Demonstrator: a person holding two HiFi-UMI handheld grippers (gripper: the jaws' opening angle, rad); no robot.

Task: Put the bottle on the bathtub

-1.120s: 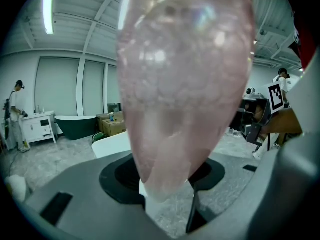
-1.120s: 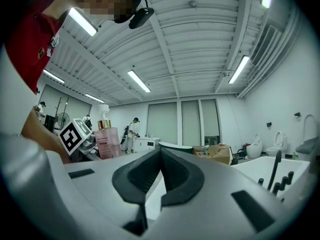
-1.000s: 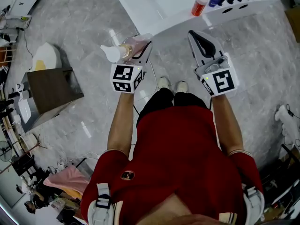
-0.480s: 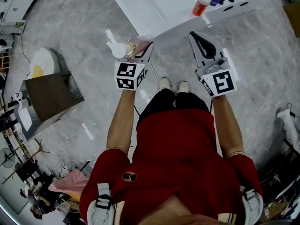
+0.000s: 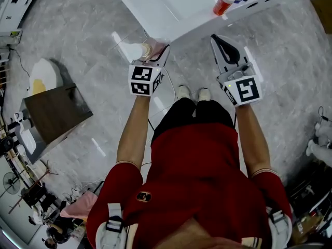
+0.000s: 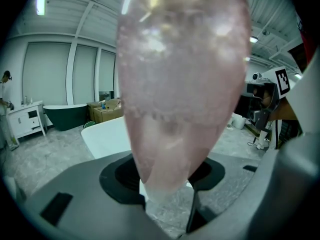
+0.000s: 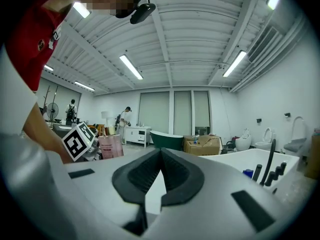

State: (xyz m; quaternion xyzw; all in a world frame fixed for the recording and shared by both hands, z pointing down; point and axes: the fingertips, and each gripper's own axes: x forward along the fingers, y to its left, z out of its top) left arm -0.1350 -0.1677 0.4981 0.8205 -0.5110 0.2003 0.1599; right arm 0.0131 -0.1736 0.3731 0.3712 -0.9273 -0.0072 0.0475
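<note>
Left hand-held gripper (image 5: 157, 52) around pink bottle (image 6: 182, 84)

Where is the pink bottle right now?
The pink bottle is left of centre in the head view, clamped in the left gripper above the floor, just short of the white bathtub.

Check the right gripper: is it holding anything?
No, the right gripper has its jaws closed together with nothing between them.
</note>
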